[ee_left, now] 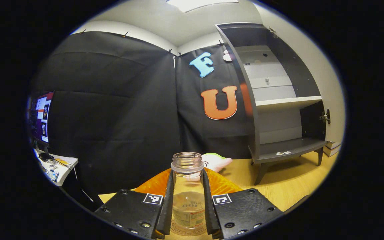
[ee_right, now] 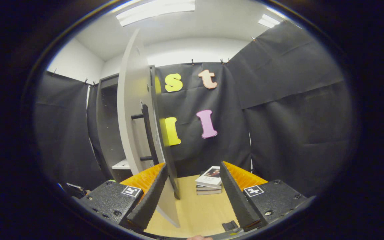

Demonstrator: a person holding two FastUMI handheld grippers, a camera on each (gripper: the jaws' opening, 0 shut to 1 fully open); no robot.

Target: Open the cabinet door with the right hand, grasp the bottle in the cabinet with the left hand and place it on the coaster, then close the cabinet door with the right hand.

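Note:
A clear, capless bottle stands upright between the fingers of my left gripper, which is shut on its sides. Its base is over a round brown coaster on the wooden table; whether they touch I cannot tell. The grey cabinet stands open at the right, its shelves bare apart from a small white thing on the bottom board. In the right gripper view my right gripper is open, just right of the open white door and its dark bar handle, touching neither.
A pink and green soft object lies on the table behind the bottle. A monitor and a small white desk stand at the far left. A stack of books lies on the table past the door.

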